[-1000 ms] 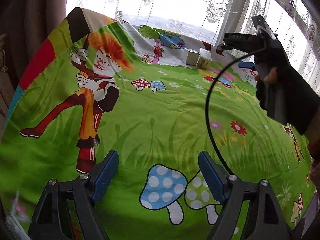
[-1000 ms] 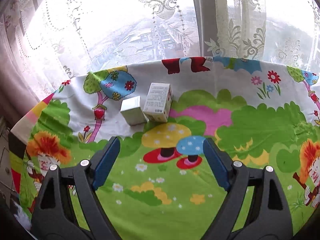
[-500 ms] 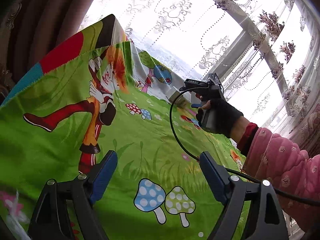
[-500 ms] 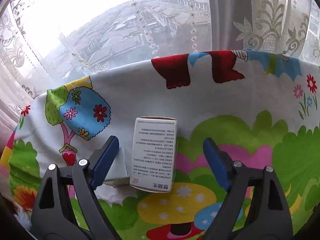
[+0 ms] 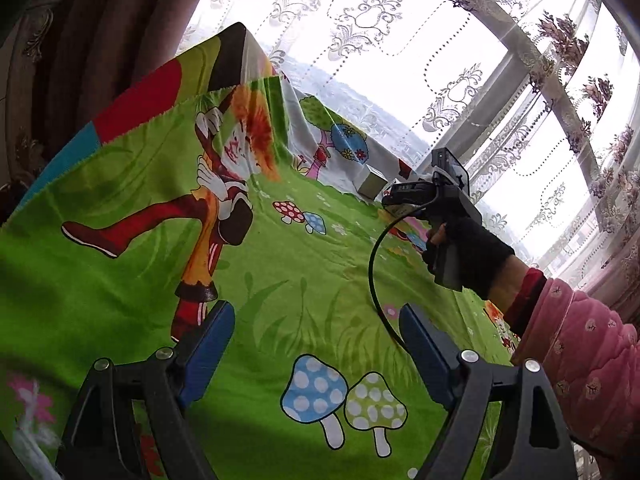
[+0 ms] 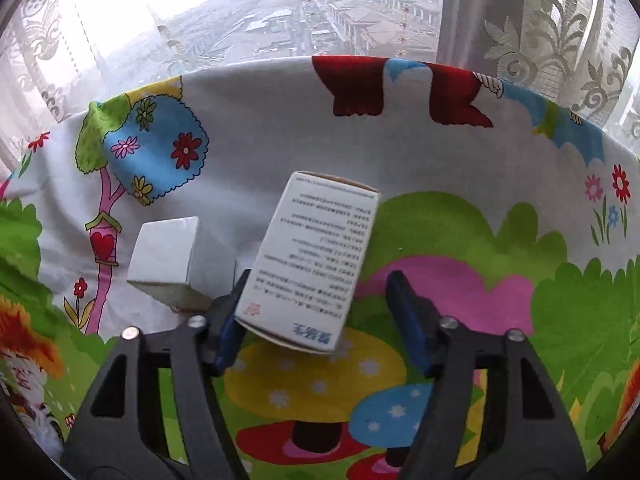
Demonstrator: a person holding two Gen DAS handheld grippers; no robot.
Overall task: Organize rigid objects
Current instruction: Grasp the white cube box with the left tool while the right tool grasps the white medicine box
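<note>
My right tongs (image 6: 316, 320) closing round the printed box (image 6: 316, 256) near the counter's (image 6: 460, 240) far edge: left pad touching, right apparently clear. Uneven contact could twist it into the white cube (image 6: 180, 260). Left tongs (image 5: 316, 352) wide, empty.

The printed box (image 6: 310, 260) hides the plain box's (image 6: 182, 264) right corner; its print is too small to read, and from the left wrist the right tool (image 5: 404, 196) covers it.
</note>
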